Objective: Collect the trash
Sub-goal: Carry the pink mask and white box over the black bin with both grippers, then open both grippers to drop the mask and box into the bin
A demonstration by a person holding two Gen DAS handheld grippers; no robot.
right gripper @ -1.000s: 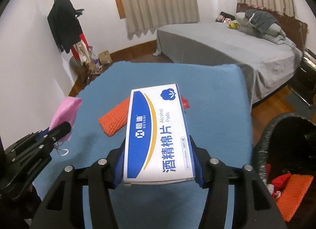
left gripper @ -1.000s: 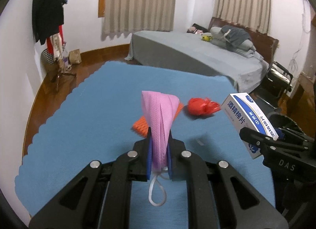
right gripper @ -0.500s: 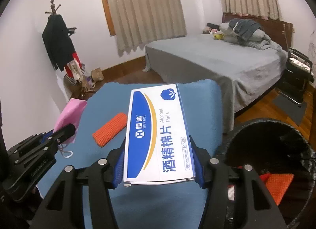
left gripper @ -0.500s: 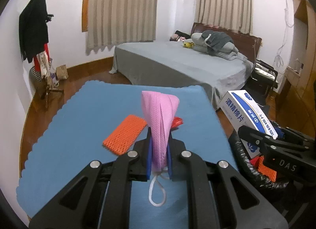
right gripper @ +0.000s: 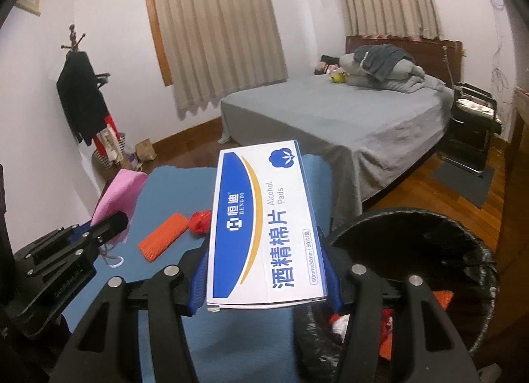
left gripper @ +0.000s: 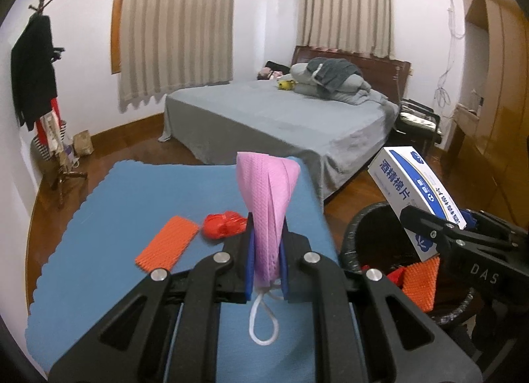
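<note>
Pink mask [left gripper: 266,204]; blue-and-white box [right gripper: 264,231]; orange ribbed pad [left gripper: 167,243]; blue counter [left gripper: 115,211]; black bin [right gripper: 429,237].

**Right wrist: box clamped, bin at lower right**

Right gripper [right gripper: 266,279] is clamping a white-and-blue alcohol pads box [right gripper: 264,227] between its blue pads, box lying flat, long side pointing away from the camera. Left gripper [right gripper: 99,227] is showing at the left edge, pinching a pink face mask [right gripper: 120,196], ear loop dangling. Orange mesh piece [right gripper: 163,236] and red crumpled wrapper [right gripper: 200,221] are lying just beside each other on the blue mat [right gripper: 172,191]. Black bin [right gripper: 429,234] is sitting at lower right, orange and red scraps inside
</note>
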